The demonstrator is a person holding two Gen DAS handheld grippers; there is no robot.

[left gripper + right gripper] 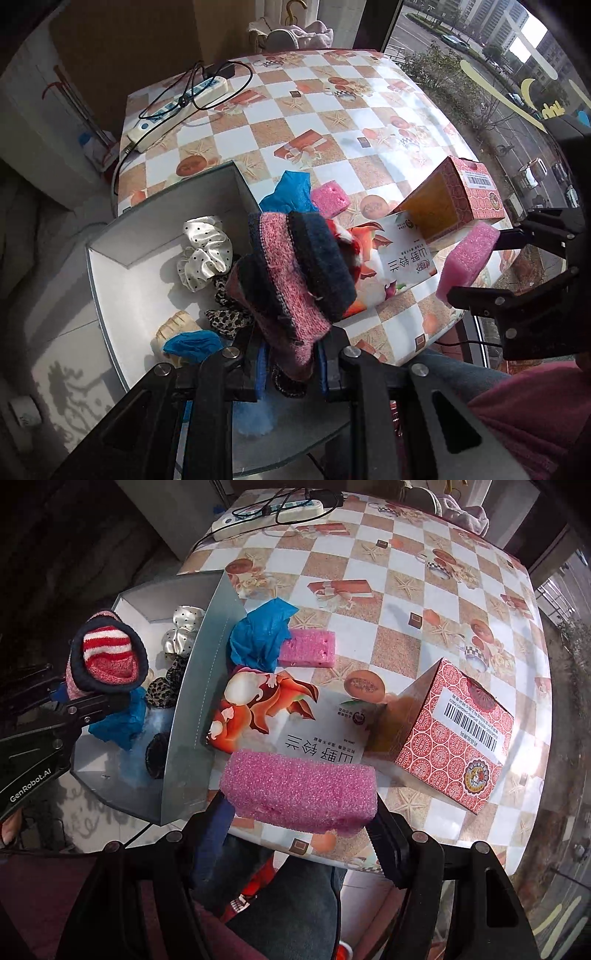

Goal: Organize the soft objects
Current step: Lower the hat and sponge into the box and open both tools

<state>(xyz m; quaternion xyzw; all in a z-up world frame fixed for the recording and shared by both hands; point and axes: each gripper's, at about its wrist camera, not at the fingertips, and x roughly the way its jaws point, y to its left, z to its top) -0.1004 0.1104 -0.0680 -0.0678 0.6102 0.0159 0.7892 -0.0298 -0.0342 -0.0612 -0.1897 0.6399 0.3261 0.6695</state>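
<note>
A rolled knit sock [295, 273], striped pink and navy with a red-and-white sock tucked inside, is being pinched by the left gripper [291, 365], whose jaws are pressed nearly together on it. It is being held above the open grey box [110, 280], at the box's near wall. A pink foam sponge [299, 794] is being clamped by the right gripper [299, 827], jaws spread to the sponge's width, pads pressing on both ends. It is being held over the near edge of the counter [406, 590], above a white printed pack [295, 727].

Inside the box, a white polka-dot scrunchie [205, 251], a leopard-print scrunchie [229, 317], a cream scrunchie [173, 326] and a blue crumpled piece [194, 343] are lying together.

On the counter, just beside the box's outer wall, a blue crumpled cloth [262, 635] is lying, touching a second pink sponge [308, 648]. A red patterned carton [454, 734] is standing open on its side, right of the printed pack. At the far edge a white power strip [273, 515] with black cables is lying. The counter is covered in a checkered cloth. A dark red sleeve [535, 410] is showing at the lower right of the left view.
</note>
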